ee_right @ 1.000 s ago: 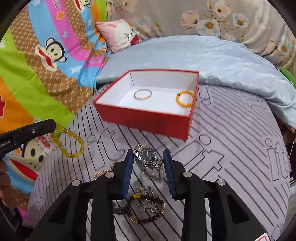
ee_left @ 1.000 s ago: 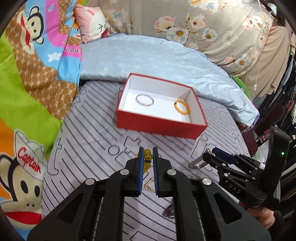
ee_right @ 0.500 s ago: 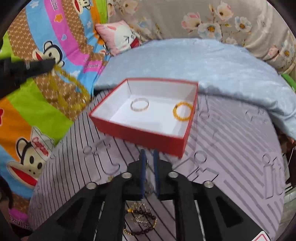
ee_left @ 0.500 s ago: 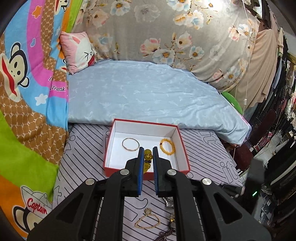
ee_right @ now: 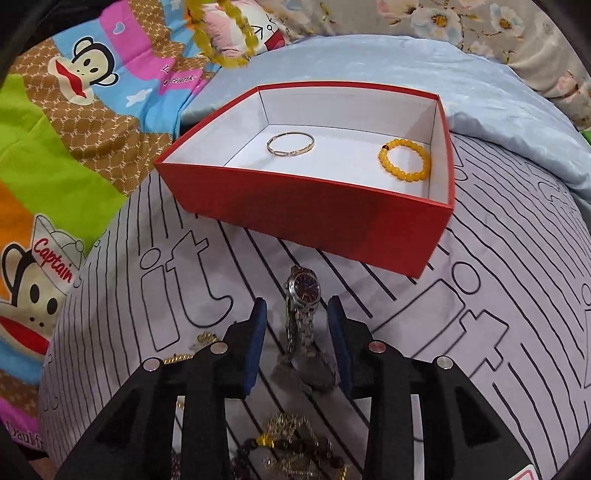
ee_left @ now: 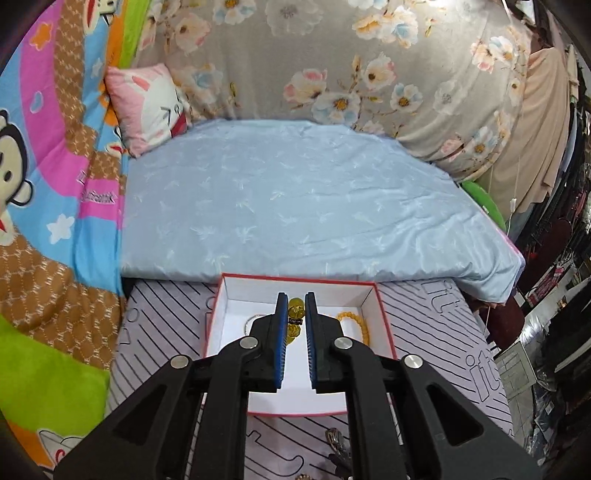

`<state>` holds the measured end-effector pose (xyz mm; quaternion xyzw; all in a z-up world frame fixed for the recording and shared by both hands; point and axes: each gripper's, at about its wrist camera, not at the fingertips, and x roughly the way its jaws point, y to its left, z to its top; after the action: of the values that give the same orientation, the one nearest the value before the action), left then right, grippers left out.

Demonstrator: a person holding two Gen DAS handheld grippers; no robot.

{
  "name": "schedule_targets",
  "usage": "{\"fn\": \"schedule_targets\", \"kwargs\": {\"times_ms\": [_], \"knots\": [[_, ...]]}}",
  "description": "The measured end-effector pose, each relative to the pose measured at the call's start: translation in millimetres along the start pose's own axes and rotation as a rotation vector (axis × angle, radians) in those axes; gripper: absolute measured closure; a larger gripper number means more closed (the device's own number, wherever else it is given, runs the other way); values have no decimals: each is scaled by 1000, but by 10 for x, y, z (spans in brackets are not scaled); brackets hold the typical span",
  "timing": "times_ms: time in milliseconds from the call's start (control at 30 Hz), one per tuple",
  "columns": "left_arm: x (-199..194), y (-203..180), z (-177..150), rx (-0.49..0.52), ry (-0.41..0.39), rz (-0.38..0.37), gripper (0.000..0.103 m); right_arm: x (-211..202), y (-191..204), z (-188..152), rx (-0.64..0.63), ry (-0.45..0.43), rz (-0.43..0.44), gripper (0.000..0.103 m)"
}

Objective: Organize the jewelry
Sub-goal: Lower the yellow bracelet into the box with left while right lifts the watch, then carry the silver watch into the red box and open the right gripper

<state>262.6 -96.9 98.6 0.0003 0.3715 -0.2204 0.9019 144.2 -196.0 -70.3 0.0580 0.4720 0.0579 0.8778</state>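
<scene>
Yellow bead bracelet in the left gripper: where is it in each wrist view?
Left wrist: yellow bead bracelet pinched between the left gripper fingers, over the red box.
Right wrist: it dangles at the top edge, left of centre.
Shared landmark: the red box.

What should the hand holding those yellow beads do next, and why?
Probably lower a little and open. The left gripper is shut on the yellow bead bracelet, already above the red box, where a silver bangle and orange bracelet lie.
</scene>
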Motion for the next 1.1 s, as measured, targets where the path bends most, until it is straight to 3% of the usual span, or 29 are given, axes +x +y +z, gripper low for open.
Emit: {"fn": "schedule_targets", "kwargs": {"times_ms": [133, 233, 300, 400, 767, 933, 1100], "knots": [[269, 115, -115, -10, 38, 61, 92, 104, -22, 59, 8, 11, -6, 69], [352, 236, -255, -39, 71, 66, 91, 136, -39, 74, 16, 13, -3, 83], [356, 335, -361, -59, 84, 77, 91, 127, -50, 76, 23, 13, 3, 84], [311, 460, -523, -79, 93, 106, 91, 57, -70, 71, 24, -6, -8, 94], [220, 625, -916, -121, 134, 110, 91, -527, -119, 227, 68, -150, -9, 96], [239, 614, -997, -124, 149, 97, 91, -768, -201, 574, 65, -228, -27, 96], [263, 602, -1030, -120, 153, 95, 91, -630, -267, 936, 45, -237, -62, 96]]}}
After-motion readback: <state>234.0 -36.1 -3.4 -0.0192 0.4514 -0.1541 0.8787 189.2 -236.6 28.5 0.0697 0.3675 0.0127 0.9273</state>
